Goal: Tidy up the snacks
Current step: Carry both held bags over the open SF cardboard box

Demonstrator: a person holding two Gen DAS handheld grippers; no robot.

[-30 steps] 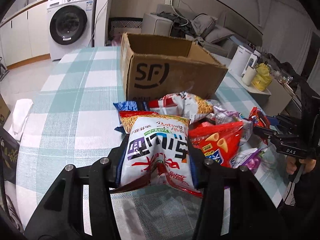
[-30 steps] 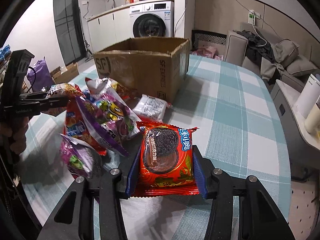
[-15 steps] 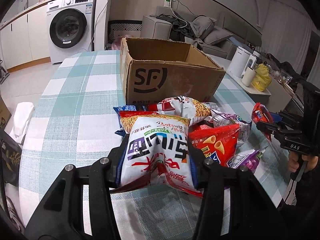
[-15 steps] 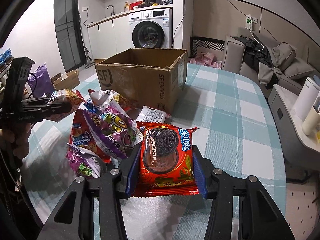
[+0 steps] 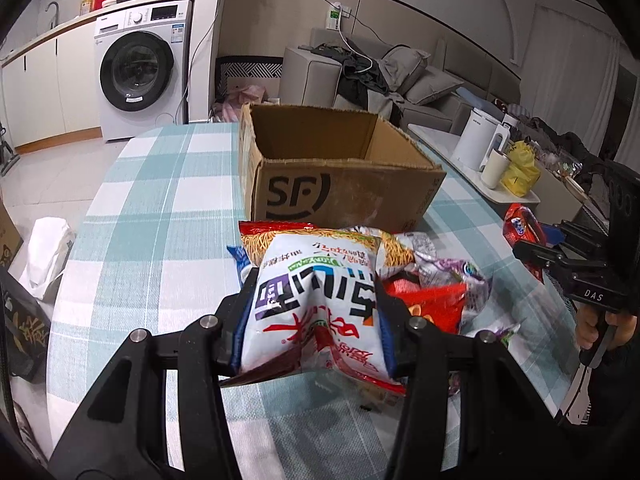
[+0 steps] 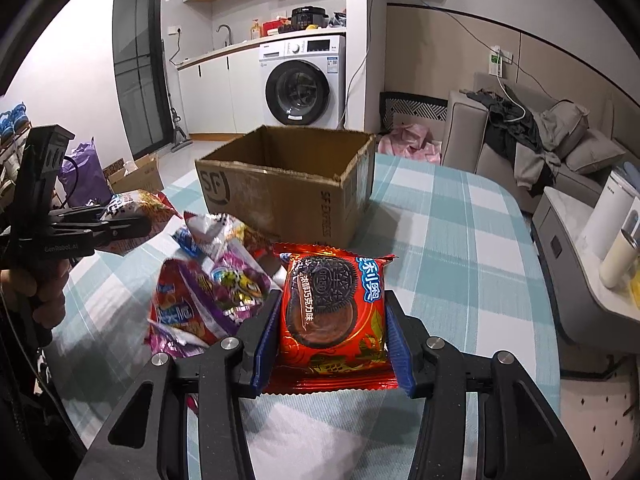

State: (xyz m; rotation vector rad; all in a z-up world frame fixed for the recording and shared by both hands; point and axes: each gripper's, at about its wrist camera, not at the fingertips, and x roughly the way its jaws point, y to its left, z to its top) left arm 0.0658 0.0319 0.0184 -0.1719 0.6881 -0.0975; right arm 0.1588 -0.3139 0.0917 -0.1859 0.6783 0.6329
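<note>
My left gripper (image 5: 314, 312) is shut on a white snack bag (image 5: 316, 300) with purple and red print, held above the table. My right gripper (image 6: 332, 320) is shut on a red Oreo pack (image 6: 334, 312), also lifted. An open cardboard box (image 5: 340, 176) marked SF stands on the table behind the snack pile (image 5: 432, 280); it also shows in the right wrist view (image 6: 288, 192). The part of its inside that shows is empty. The pile of loose snack bags (image 6: 212, 292) lies in front of the box. Each gripper appears in the other's view, the left gripper (image 6: 120, 228) and the right gripper (image 5: 532, 248).
The table carries a teal and white checked cloth (image 5: 160, 208). A side counter with a white kettle (image 5: 476, 144) and cup stands to the right. A washing machine (image 5: 136, 76) and a sofa (image 6: 540, 152) stand beyond the table.
Both grippers have risen with their packs, so the box's open top and inside now show. The snack pile sits lower in both views.
</note>
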